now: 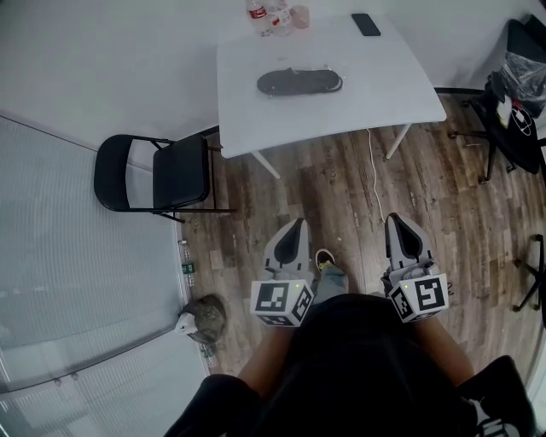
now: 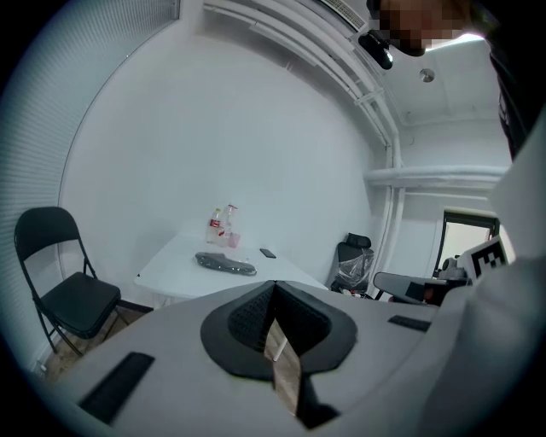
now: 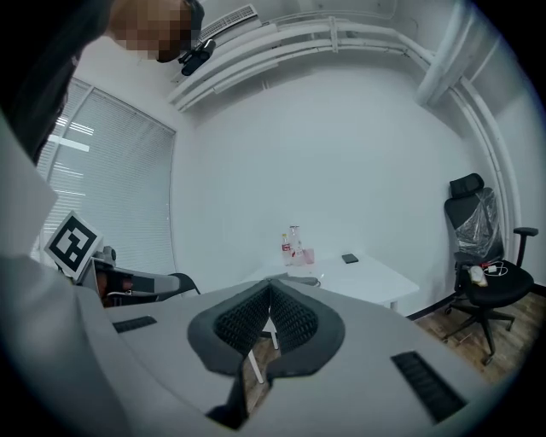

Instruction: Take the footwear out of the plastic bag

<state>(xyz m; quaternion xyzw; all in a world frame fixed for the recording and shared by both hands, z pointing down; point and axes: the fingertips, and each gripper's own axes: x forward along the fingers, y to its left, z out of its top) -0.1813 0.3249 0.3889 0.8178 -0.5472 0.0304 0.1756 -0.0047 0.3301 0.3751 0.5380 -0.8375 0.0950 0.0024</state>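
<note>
While both grippers hang above the wood floor well short of the white table (image 1: 392,94), the task's things lie on it, apart from either of them. Left of the table, just beside its near left corner, stands a black folding chair (image 1: 153,175), its seat facing the table. The left gripper (image 1: 297,224) is held on the person's side of the table, pointing toward it; in the left gripper view its jaws are pressed together with nothing between them. On the table's far left corner stand two bottles with red labels (image 1: 266,15) and a pink cup (image 1: 299,15), close together. Near the table's middle lies the dark footwear (image 1: 299,82), flat and lengthwise, and a glossy edge at its right end looks like the plastic bag (image 1: 337,83) around it. A black phone (image 1: 366,24) lies near the table's far right edge. The right gripper (image 1: 395,218) is level with the left one, also short of the table and aimed at it, its jaws closed and empty in the right gripper view. Right of the table, well apart, stands a black office chair (image 1: 516,94).
</note>
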